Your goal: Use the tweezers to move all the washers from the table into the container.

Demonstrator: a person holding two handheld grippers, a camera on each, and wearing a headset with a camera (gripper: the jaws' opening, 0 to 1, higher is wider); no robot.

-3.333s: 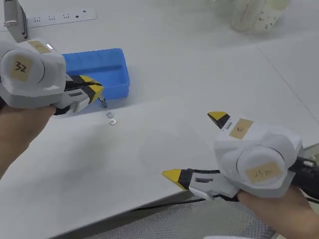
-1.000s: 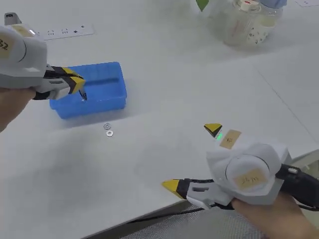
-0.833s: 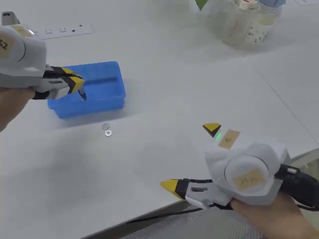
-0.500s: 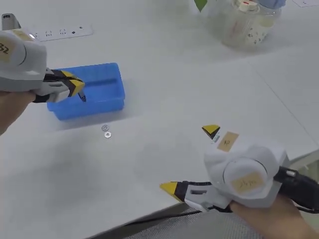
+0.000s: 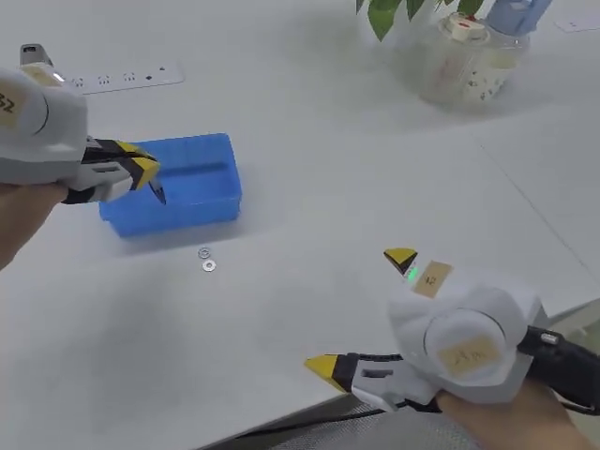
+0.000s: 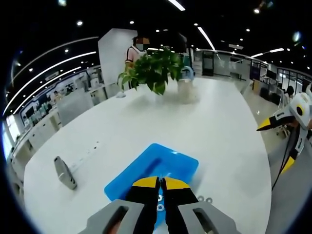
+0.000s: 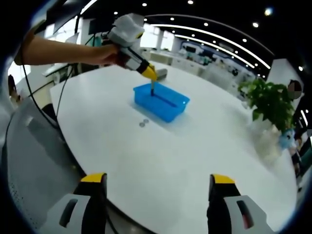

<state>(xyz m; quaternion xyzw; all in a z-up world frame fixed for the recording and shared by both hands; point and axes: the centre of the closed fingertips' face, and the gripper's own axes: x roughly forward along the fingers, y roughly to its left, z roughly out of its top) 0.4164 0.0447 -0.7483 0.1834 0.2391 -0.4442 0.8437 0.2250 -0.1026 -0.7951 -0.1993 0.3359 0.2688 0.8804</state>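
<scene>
1. the left tongs (image 5: 148, 172) are squeezed narrow on a pair of dark tweezers (image 5: 157, 191), whose thin tip sticks out past the yellow-and-black jaw ends and points down.
2. that tip hangs over the blue container (image 5: 192, 208), an open rectangular tray with low walls. whether the tip touches the tray or carries anything is too small to tell.
3. two washers (image 5: 208, 266) lie on the white surface (image 5: 328, 169). they are small flat silver rings, each with a round hole, just beside one another.
4. the washers sit just outside the container's wall, on the side facing the right tongs (image 5: 360, 309), a little below and to the right of the tweezers' tip.
5. the right tongs are spread wide and hold nothing. they are over the near edge of the surface, well apart from the washers and the container.
6. in the right gripper view the washers lie ahead of the wide jaws, with the container just beyond them.
7. in the left gripper view the container is straight ahead of the nearly closed jaws, and the washers are just to their right.
8. far beyond the left tongs a white power strip (image 5: 117, 77) lies flat on the surface.
</scene>
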